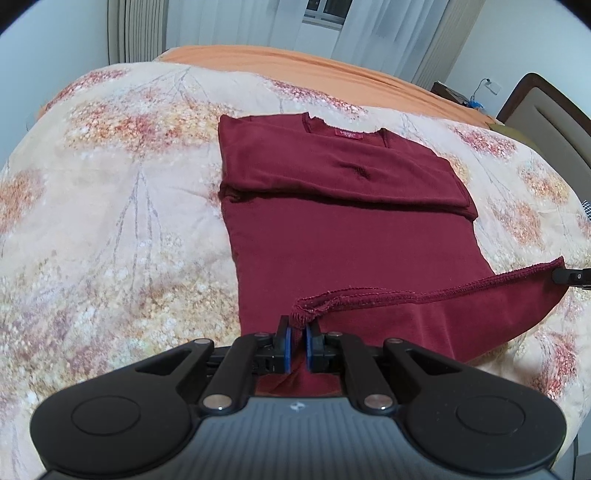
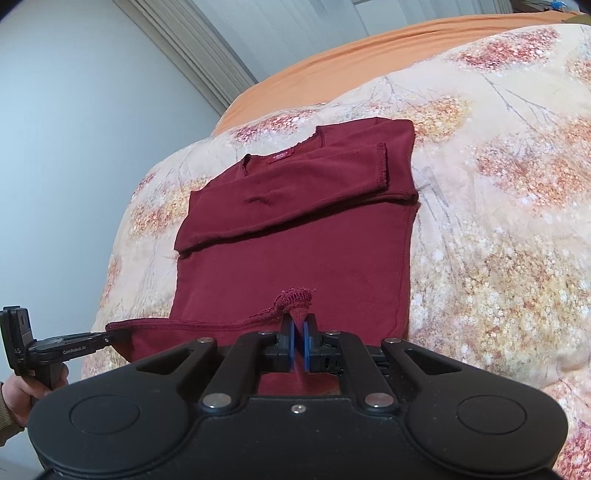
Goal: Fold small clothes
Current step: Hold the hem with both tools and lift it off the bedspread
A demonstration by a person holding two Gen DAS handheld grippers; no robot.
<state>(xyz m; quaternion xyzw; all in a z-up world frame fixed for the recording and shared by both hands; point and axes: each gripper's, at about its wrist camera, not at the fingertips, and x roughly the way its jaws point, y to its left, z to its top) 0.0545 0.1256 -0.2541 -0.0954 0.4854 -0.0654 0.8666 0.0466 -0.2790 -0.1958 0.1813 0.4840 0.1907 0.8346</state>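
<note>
i have the left gripper [image 1: 299, 334] pressed together on the near hem of the dark red shirt [image 1: 332, 229], a bunched bit of the hem poking up between the blue pads [image 1: 285, 345]. the right gripper [image 2: 298, 334] is pinched onto the hem the same way, with a small peak of fabric standing just above its fingertips.

from the left gripper, the hem runs off to the right as a raised, slightly sagging edge, lifted off the flowered quilt [image 1: 110, 221]. the other gripper's tip shows at the far right where that edge ends. from the right gripper, the hem stretches leftward to the other tool, which a hand [image 2: 22, 387] grips by its handle.

ahead of both grippers the rest of the shirt lies flat on the quilt, collar and label at the far end, sleeves folded across the chest. beyond the quilt i see an orange sheet [image 1: 295, 62] and curtains [image 1: 388, 26].
</note>
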